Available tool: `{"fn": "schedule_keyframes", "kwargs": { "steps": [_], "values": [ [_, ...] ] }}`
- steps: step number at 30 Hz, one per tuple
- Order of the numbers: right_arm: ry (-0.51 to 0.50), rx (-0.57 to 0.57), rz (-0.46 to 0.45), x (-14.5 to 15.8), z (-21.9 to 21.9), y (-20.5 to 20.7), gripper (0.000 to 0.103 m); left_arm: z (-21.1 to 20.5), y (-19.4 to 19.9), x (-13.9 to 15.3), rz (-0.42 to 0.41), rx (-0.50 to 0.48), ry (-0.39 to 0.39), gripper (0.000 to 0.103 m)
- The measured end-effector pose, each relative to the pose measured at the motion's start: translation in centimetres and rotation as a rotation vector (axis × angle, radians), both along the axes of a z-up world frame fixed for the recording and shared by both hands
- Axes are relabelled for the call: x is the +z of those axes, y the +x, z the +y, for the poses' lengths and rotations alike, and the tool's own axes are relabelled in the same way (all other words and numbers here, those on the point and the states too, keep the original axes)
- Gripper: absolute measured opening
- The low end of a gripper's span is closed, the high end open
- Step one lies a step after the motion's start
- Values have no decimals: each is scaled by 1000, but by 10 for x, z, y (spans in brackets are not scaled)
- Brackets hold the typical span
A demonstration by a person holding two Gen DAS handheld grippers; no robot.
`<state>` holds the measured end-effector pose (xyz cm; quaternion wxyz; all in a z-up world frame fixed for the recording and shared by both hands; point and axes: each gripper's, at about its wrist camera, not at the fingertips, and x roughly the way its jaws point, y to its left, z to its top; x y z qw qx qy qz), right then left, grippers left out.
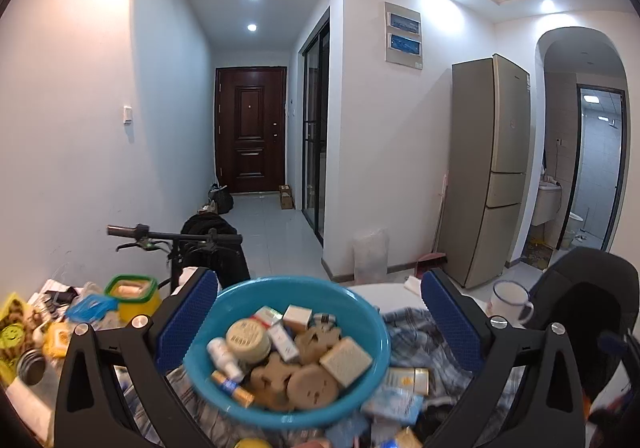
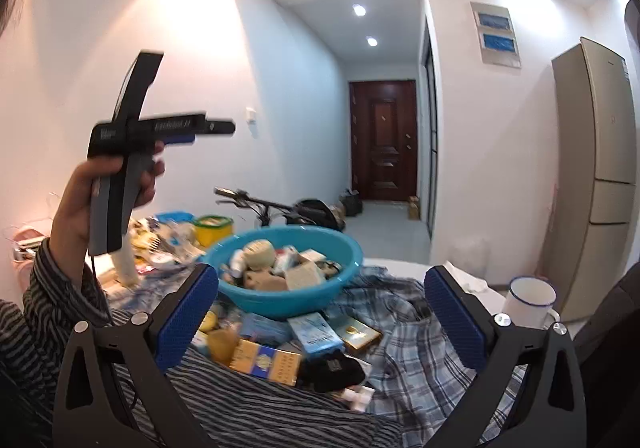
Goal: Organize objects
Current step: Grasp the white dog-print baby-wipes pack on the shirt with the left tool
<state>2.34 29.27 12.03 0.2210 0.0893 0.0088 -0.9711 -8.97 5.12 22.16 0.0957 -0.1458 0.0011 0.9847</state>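
A blue plastic basin [image 1: 224,388] filled with small boxes, jars and brown sponges sits on a cluttered table; it also shows in the right wrist view [image 2: 276,300]. My left gripper [image 1: 320,320] is open, held above and around the basin without touching it. In the right wrist view the left gripper [image 2: 212,127] is raised high at the left in a hand. My right gripper [image 2: 320,308] is open and empty, low over a plaid shirt [image 2: 404,352] and a striped cloth [image 2: 248,412]. Boxes [image 2: 264,362] and a black item [image 2: 332,370] lie in front of the basin.
A white enamel mug [image 2: 528,302] stands at the right on the table. A yellow container with a green lid [image 2: 212,228] and piled clutter [image 2: 160,244] lie at the left. A bicycle [image 2: 260,203], a fridge [image 2: 592,175] and a hallway door [image 2: 382,139] are behind.
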Motion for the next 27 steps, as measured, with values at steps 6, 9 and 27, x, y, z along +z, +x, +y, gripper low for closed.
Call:
{"fn": "schedule_keyframes", "kwargs": {
  "steps": [6, 9, 27],
  "values": [
    [-55, 62, 83, 8, 0, 53, 103, -25, 89, -23, 19, 68, -40, 103],
    [-78, 91, 102, 6, -1, 73, 103, -39, 123, -45, 3, 80, -20, 103],
    [-91, 245, -134, -99, -37, -22, 103, -18, 9, -250, -497, 49, -119, 103]
  ]
}}
